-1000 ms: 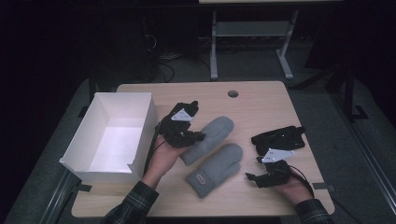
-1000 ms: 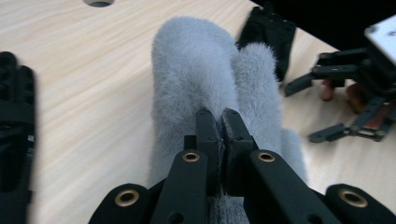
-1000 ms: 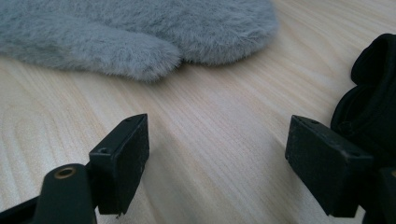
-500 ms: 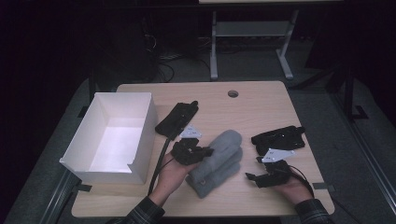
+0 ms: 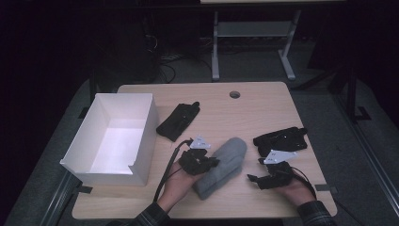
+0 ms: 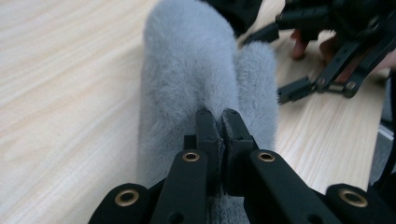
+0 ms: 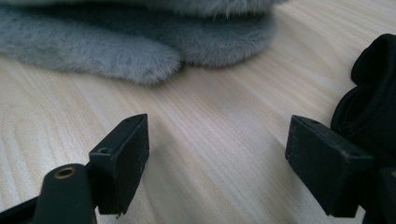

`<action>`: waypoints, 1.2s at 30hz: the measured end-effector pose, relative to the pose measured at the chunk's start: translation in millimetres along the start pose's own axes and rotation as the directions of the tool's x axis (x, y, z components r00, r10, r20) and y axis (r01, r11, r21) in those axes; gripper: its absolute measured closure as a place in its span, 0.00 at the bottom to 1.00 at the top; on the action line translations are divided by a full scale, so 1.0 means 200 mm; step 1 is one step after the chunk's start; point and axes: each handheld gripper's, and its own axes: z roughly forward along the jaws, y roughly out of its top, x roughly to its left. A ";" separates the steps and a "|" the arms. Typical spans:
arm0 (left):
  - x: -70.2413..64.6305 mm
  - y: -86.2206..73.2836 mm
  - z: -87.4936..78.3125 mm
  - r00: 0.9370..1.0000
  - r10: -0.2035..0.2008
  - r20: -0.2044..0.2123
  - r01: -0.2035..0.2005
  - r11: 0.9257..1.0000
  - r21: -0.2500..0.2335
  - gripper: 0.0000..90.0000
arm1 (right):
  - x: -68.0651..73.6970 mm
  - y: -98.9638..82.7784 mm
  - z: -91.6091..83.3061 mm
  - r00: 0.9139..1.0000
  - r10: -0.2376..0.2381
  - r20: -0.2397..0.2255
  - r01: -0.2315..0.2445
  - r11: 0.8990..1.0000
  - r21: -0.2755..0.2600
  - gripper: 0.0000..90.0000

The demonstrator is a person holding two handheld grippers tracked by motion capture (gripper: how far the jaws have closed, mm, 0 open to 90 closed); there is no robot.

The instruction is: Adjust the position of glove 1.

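Two grey mittens [image 5: 222, 165] now stacked at surface [image 5: 244, 113] centre, 6 o'clock of the hole; 1 s ago they lay side by side, so a pairing step looks done.

Left gripper view: left gripper [image 6: 219, 128] fingers clamped on top mitten's fur.

Right gripper view: right gripper [image 7: 217, 154] fingers wide apart, empty, w/ black gloves [image 7: 369, 93] at 3 o'clock. White box [image 5: 117, 136] unmoved.
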 end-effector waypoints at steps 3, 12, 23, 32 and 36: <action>-0.01 -0.01 0.03 0.999 0.022 -0.028 -0.021 1.000 0.023 0.97 | 0.00 0.00 0.00 1.000 0.000 0.000 0.000 1.000 -0.001 0.24; -0.01 -0.03 0.05 0.998 0.046 -0.038 -0.044 0.998 0.042 0.94 | 0.00 0.00 0.00 1.000 0.000 0.000 0.000 1.000 0.000 0.24; 0.07 0.03 -0.08 0.998 0.067 -0.002 -0.067 0.997 -0.032 0.88 | 0.01 0.03 -0.01 1.000 0.003 -0.014 -0.002 1.000 0.017 0.42; 0.23 -0.02 -0.14 0.996 0.048 -0.075 -0.047 0.999 0.017 1.00 | 0.10 0.11 -0.02 0.983 0.007 -0.182 -0.007 1.000 0.003 0.99; 0.26 -0.10 -0.10 0.999 0.023 -0.037 -0.021 0.998 0.062 1.00 | 0.14 0.14 0.04 0.979 -0.012 -0.204 0.016 1.000 0.020 1.00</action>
